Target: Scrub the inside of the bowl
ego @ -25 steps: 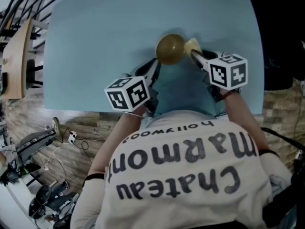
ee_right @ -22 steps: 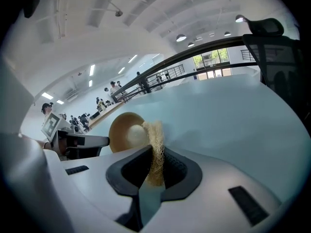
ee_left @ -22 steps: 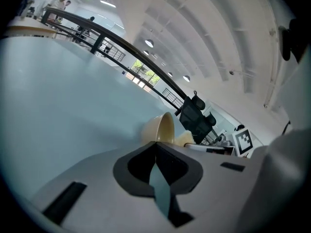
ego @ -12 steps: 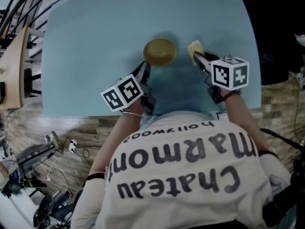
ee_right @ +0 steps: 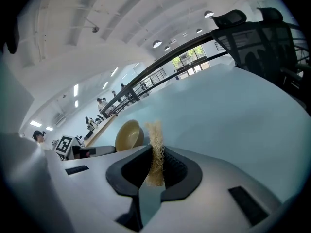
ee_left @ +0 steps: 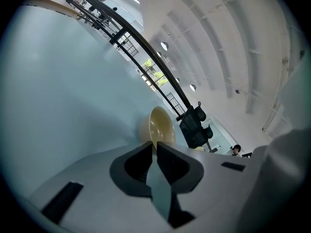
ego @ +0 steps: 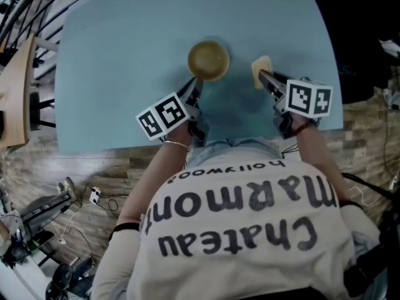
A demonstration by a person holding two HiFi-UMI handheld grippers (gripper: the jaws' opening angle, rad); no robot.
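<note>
A tan bowl point(ego: 208, 60) stands upright on the light blue table point(ego: 125, 55); it also shows in the left gripper view point(ee_left: 163, 125) and the right gripper view point(ee_right: 129, 135). My left gripper point(ego: 195, 85) is at the bowl's near rim. Its jaws point(ee_left: 154, 147) have just been opening and now leave a narrow gap, with the rim right at their tips. My right gripper point(ego: 262, 77) is to the right of the bowl, apart from it. It is shut point(ee_right: 156, 152) on a pale fibrous scrubber point(ee_right: 155, 140), which sticks out past the tips point(ego: 259, 67).
The table's near edge runs just below both grippers, against the person's body. Office chairs point(ee_right: 262, 42) stand at the table's right side. Cables and stands point(ego: 44, 211) lie on the wooden floor to the left. Bare tabletop spreads behind and left of the bowl.
The bowl, earlier tilted up against the scrubber, now sits flat on the table and a little further left. The right gripper has drawn the scrubber away to the right.
</note>
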